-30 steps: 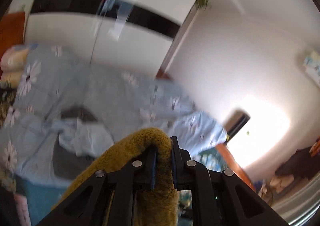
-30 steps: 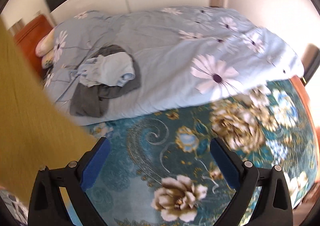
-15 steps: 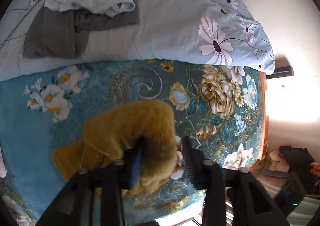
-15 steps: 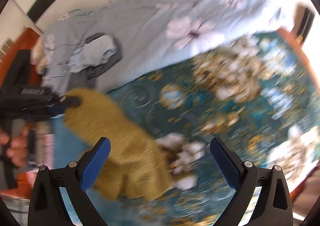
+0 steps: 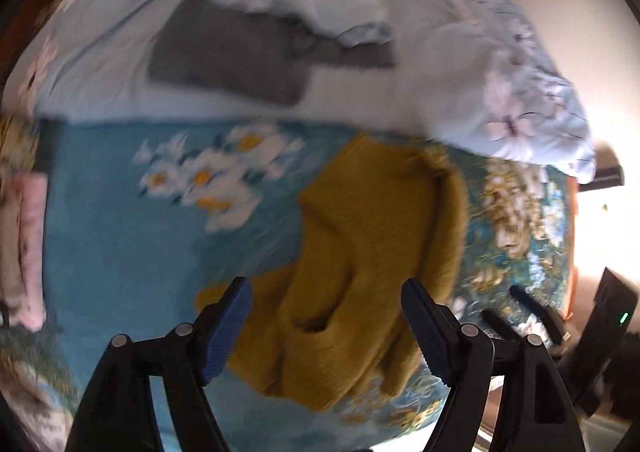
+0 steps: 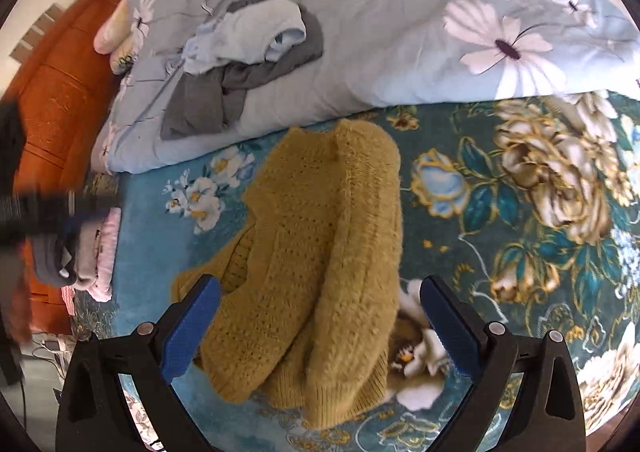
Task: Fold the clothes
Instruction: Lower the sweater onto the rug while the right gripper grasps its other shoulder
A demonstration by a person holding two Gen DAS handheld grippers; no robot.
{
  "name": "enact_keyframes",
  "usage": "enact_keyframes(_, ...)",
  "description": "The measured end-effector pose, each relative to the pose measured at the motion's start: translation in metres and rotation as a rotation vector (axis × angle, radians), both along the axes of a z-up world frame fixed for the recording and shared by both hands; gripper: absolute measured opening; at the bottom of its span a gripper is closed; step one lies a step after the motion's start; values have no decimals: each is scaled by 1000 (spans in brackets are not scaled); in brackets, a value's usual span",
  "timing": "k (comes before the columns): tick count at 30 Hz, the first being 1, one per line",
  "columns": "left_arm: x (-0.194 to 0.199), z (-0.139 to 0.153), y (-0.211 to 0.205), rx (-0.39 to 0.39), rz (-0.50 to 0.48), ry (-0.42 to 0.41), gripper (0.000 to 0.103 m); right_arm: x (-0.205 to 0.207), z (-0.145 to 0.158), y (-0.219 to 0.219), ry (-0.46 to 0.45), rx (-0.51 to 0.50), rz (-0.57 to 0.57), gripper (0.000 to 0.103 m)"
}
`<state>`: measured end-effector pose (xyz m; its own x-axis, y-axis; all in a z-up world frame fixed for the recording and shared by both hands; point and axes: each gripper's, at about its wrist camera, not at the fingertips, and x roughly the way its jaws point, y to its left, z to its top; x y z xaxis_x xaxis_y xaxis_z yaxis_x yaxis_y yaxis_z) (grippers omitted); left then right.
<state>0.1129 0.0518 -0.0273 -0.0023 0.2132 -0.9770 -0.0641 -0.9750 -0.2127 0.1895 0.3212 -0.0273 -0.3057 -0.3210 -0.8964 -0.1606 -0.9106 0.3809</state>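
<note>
Sweater position and jaw state

Mustard knit sweater (image 6: pixel 320 276) lies crumpled on the teal floral bedspread (image 6: pixel 520 212), just below the pale blue duvet (image 6: pixel 400 52). Left gripper (image 5: pixel 326 328) and right gripper (image 6: pixel 320 324) jaws both stand spread wide above it, gripping nothing.

Mustard knit sweater (image 6: pixel 316 264), crumpled, lying loose on teal floral bedspread (image 6: pixel 500 252)
</note>
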Motion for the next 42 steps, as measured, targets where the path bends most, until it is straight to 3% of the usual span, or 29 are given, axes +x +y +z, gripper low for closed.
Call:
enact_keyframes(4,21,-30,-25,17,84,-88,80,-30,-27,11,-71,-20,-50,100)
enact_keyframes(7,42,-46,-25,12,78,-112,80,-55,-44,15,-111,-3,-48,100)
enact_keyframes(14,69,-80,5,-81,-135,-117,80,-107,-69,12,-178,58,-28,100)
enact_keyframes(18,76,-94,15,-96,-212,-134,80,-122,-78,9,-197,67,-14,97)
enact_keyframes(20,77,-91,21,-82,-233,-123,78,-121,-83,12,-217,71,-15,88)
enact_keyframes(22,76,-82,28,-60,-262,-86,70,-121,-87,15,-237,75,-16,65)
enact_keyframes(24,75,-79,35,-29,-288,-93,65,-121,-93,20,-256,72,-27,49)
enact_keyframes(28,71,-88,37,-34,-302,-138,65,-110,-98,49,-284,39,-160,26)
enact_keyframes(36,84,-91,11,-5,-207,-189,65,-75,-73,73,-221,1,-271,17)
enact_keyframes(38,88,-92,5,3,-183,-201,58,-64,-68,76,-213,-19,-295,17)
enact_keyframes(40,94,-91,11,-21,-224,-198,32,-54,-63,77,-205,-26,-300,17)
enact_keyframes(42,98,-87,12,-45,-231,-174,13,-46,-56,76,-196,-30,-296,17)
